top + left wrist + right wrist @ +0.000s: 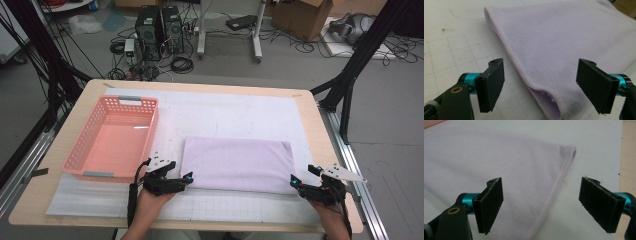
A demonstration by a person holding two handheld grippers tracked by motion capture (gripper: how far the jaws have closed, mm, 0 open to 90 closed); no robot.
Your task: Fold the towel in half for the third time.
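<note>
looking down on the worktop, i see the folded lilac towel lying flat on the white gridded mat, just right of the pink plastic basket. my left gripper sits at the towel's near left corner with its jaws spread wide; in the left gripper view that corner lies between them, untouched. my right gripper waits at the near right corner, jaws equally wide, straddling the stitched hem.
</note>
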